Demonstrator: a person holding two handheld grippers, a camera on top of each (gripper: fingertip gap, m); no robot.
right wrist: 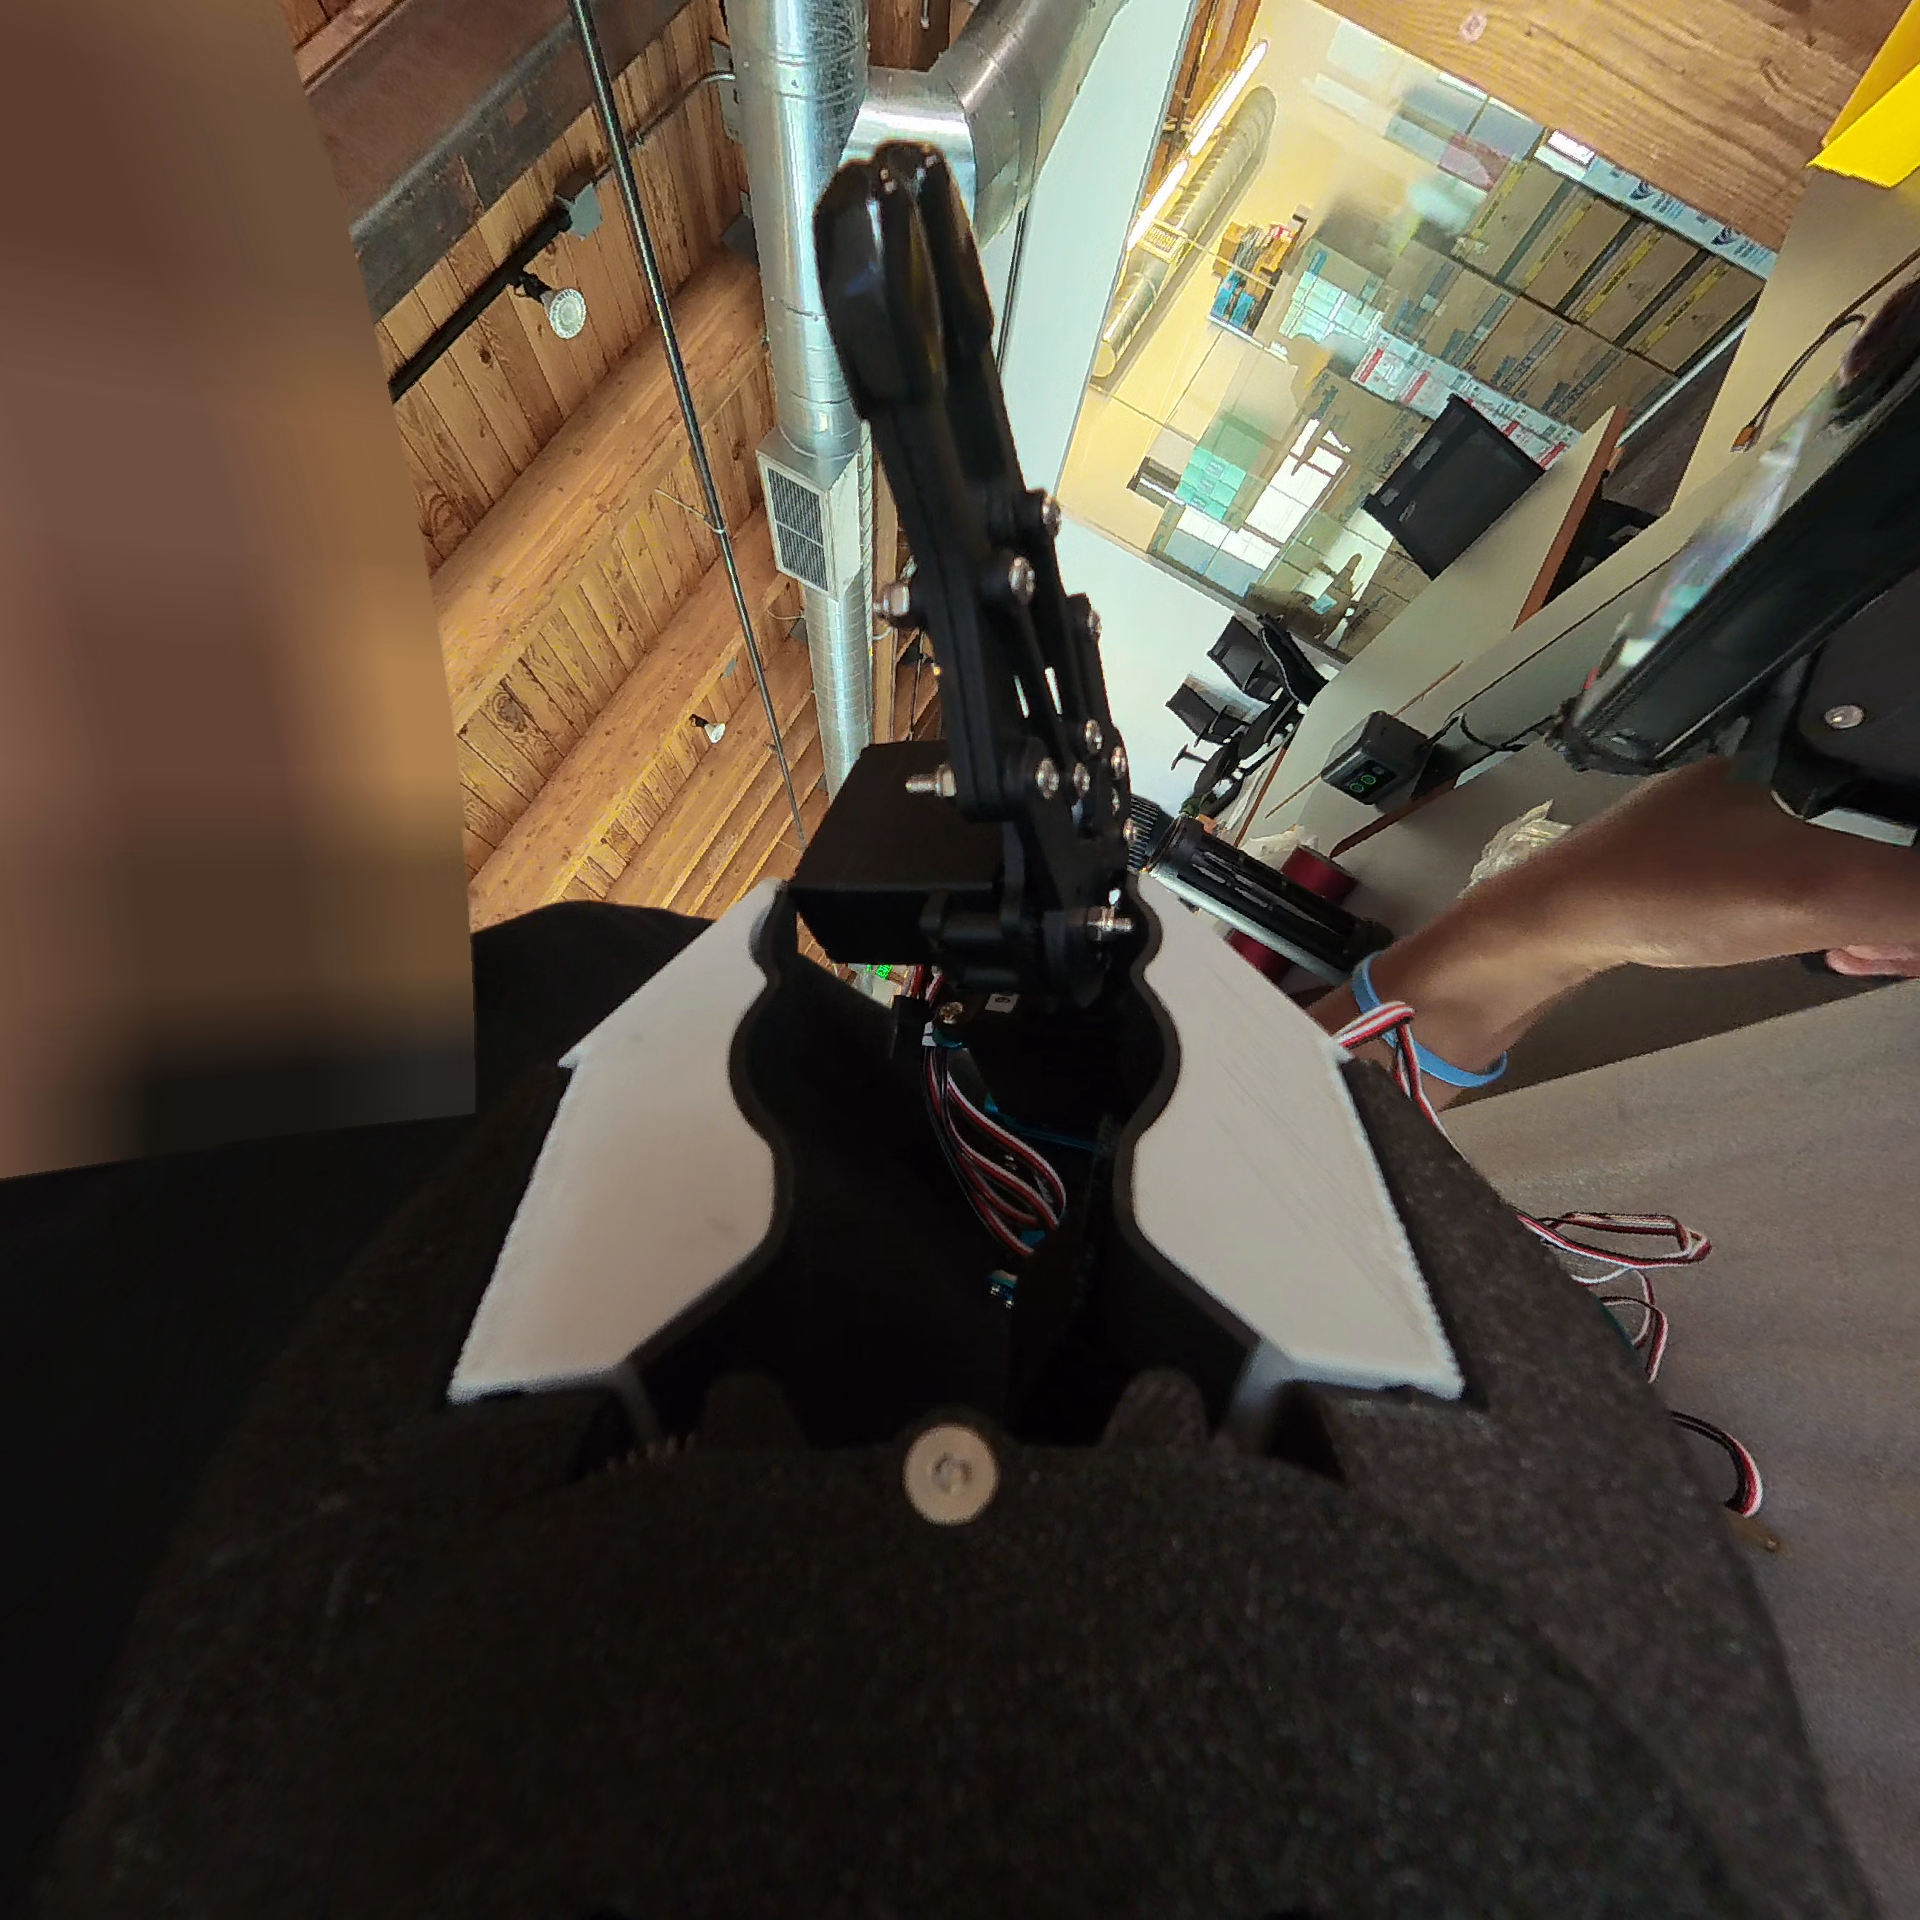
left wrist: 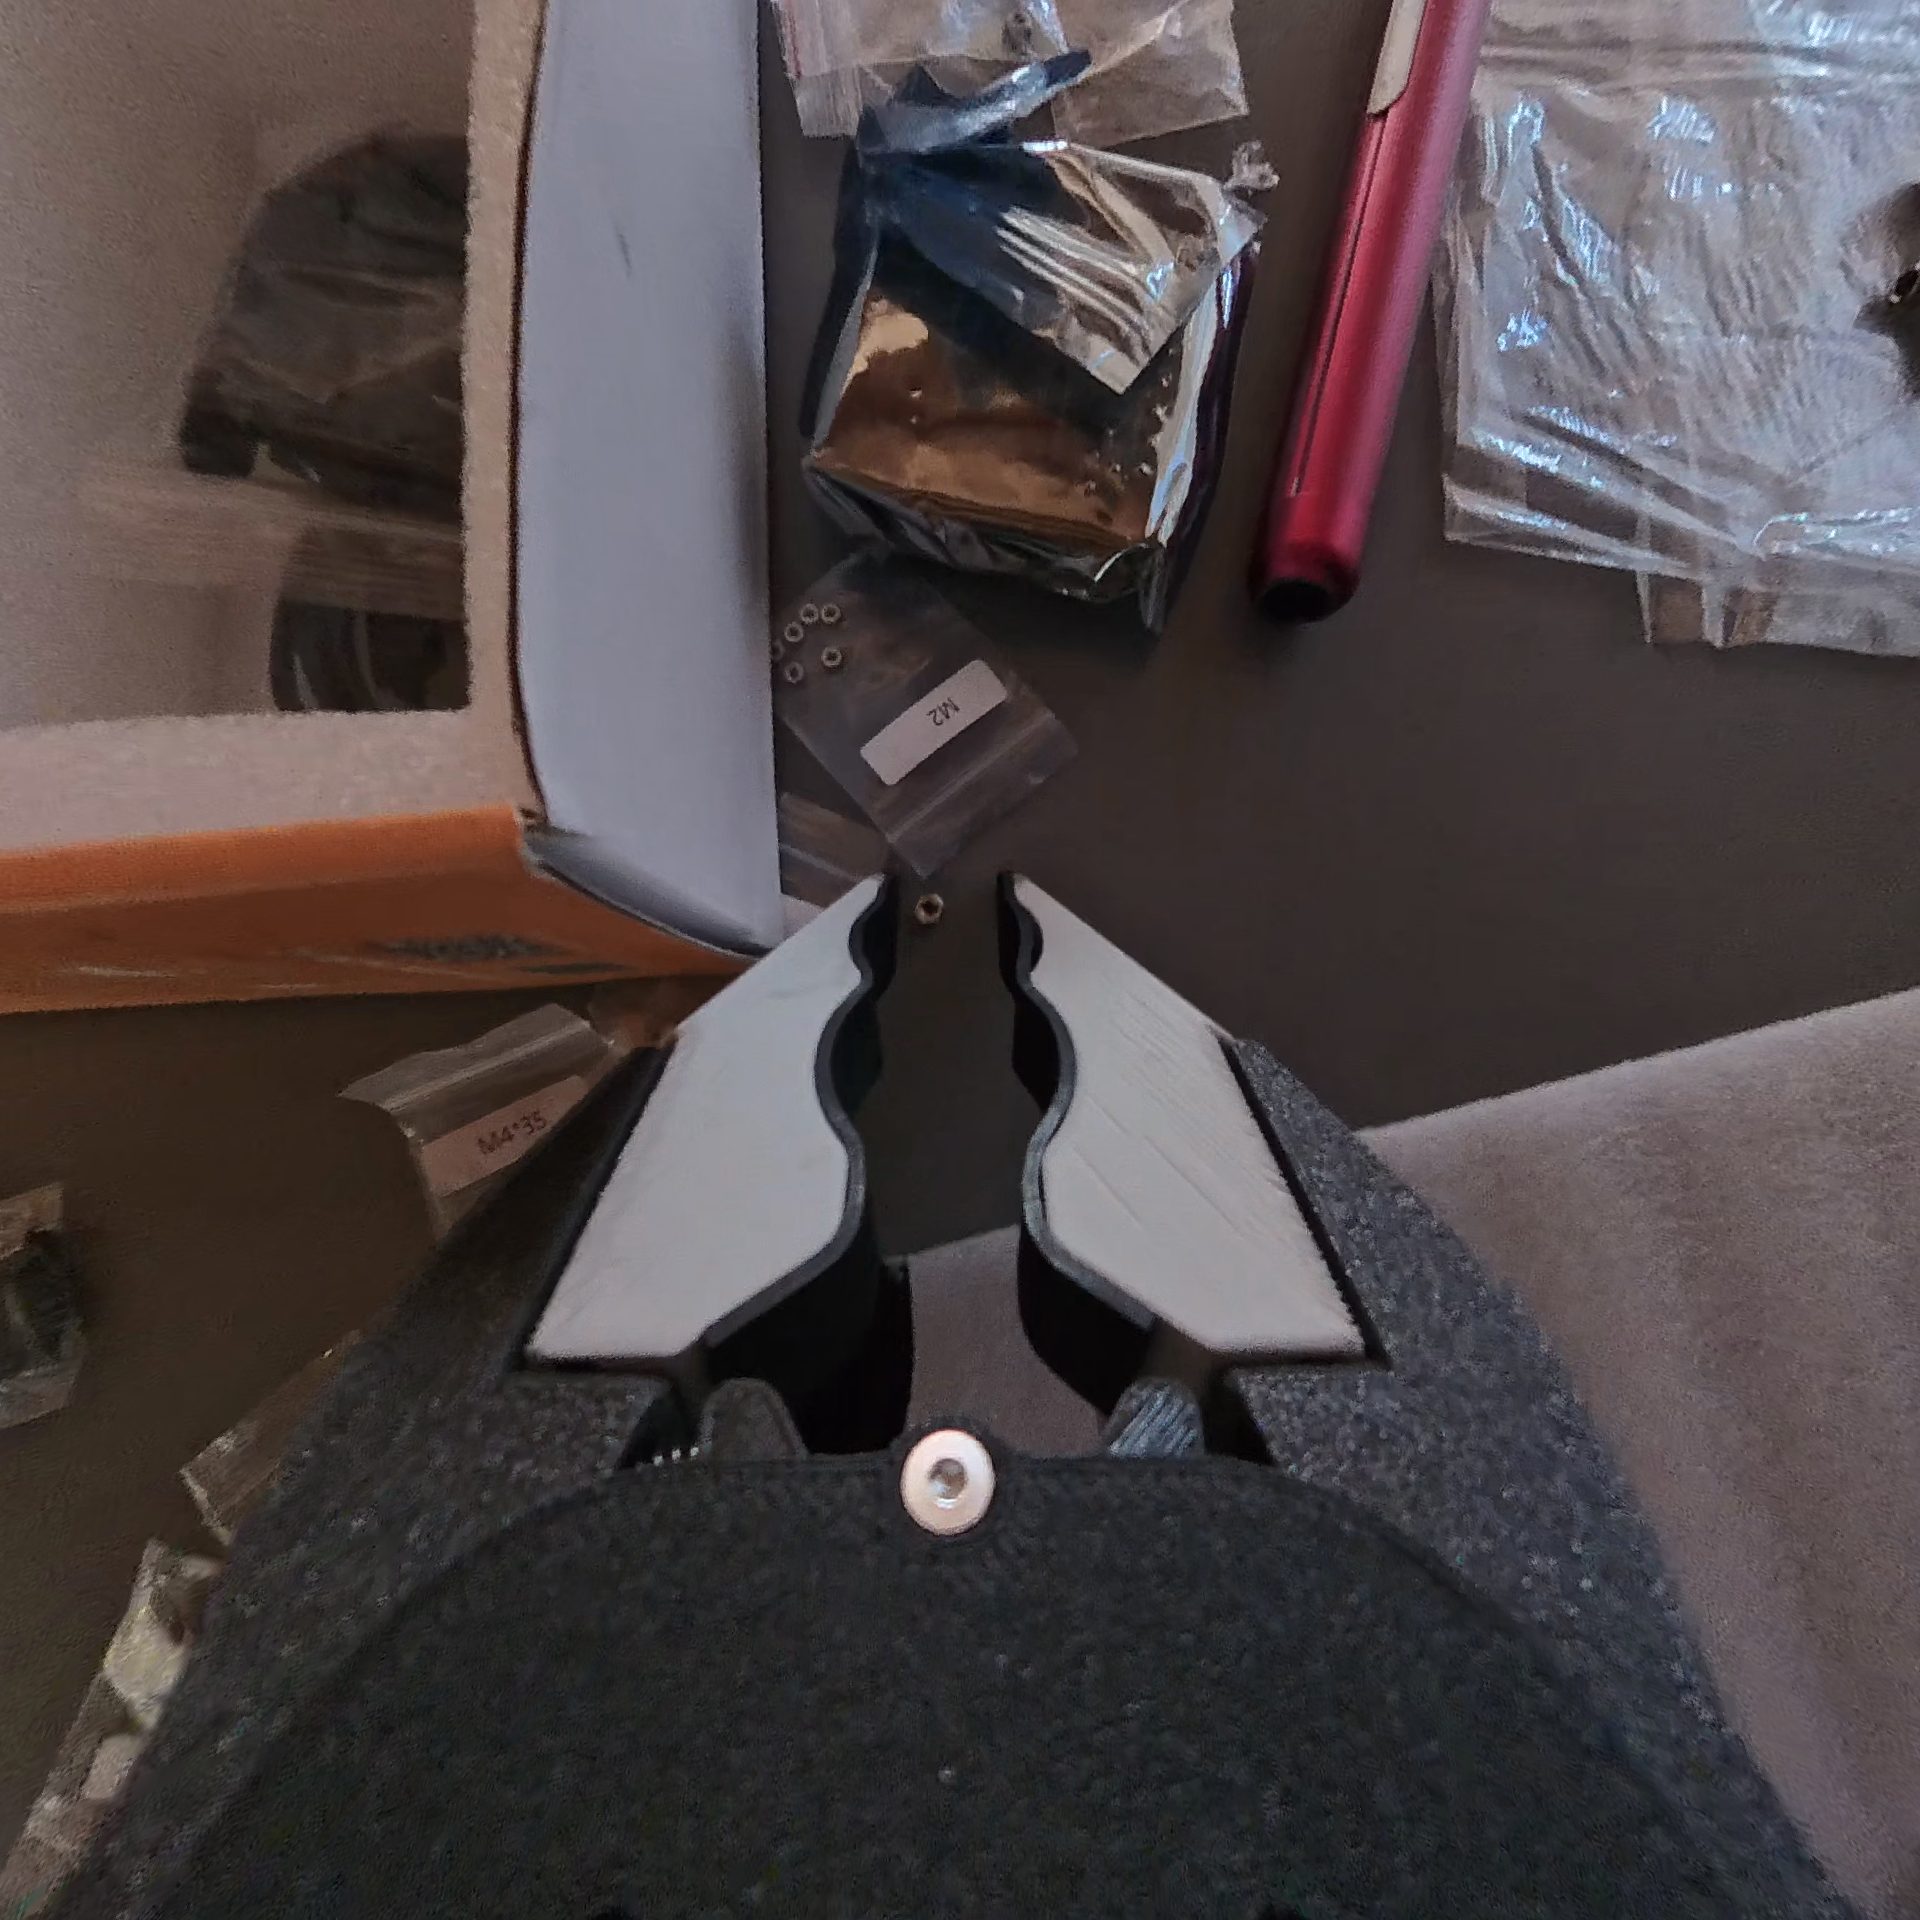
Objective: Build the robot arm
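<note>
My left gripper [left wrist: 943, 896] is open by a narrow gap and points down at a dark table. A tiny brass nut [left wrist: 925, 912] lies on the table between its fingertips, close to the left one. A small clear bag with a white label [left wrist: 925, 727], holding several small rings, lies just beyond the tips. My right gripper [right wrist: 956, 920] is tilted up toward the ceiling and is shut on the base of a black mechanical claw assembly [right wrist: 935, 436]. Striped wires [right wrist: 997, 1174] hang from the assembly down between the fingers.
An orange and white box with foam lining [left wrist: 644, 468] stands to the left. A crumpled silver foil bag [left wrist: 1029, 395], a red tube [left wrist: 1361, 312] and clear plastic bags [left wrist: 1683, 312] lie beyond. A person's forearm with a blue wristband [right wrist: 1558, 935] reaches in from the right. More wires [right wrist: 1621, 1247] trail there. There is about 30 cm between the tips of the two grippers.
</note>
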